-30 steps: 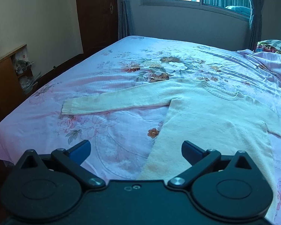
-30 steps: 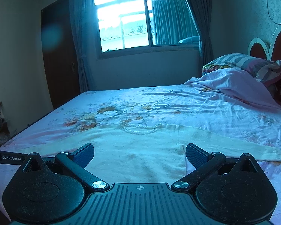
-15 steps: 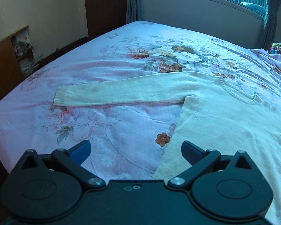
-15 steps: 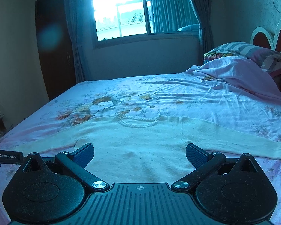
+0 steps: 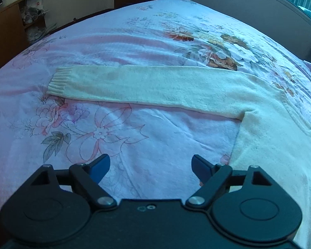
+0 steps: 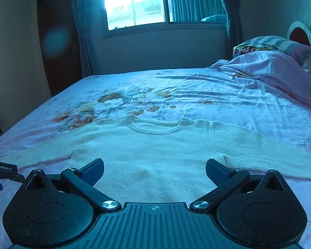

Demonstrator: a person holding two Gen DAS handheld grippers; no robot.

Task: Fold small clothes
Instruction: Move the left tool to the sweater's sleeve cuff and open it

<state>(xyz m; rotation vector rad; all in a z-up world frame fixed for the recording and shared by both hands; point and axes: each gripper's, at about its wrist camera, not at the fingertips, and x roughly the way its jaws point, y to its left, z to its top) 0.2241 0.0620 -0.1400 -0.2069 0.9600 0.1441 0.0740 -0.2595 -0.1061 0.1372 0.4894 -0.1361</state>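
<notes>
Bed [image 5: 134, 41] | sweater [image 6: 155, 155] flat | left tool [image 5: 150, 167], right tool [image 6: 154, 170] wide apart, empty

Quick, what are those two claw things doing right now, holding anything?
Left gripper: open, holding nothing, above the floral bedsheet.
Right gripper: open, holding nothing, over the cream sweater.

The left wrist view looks down from close above the bed [image 5: 134, 47] near its foot edge, over the left gripper [image 5: 150, 167], facing a sweater [image 5: 159, 87] sleeve. The right wrist view sits low above the sweater [image 6: 155, 151] body, over the right gripper [image 6: 154, 172], facing the window [image 6: 147, 6]. Both share the sweater and the bed's [image 6: 197, 87] flower print
</notes>
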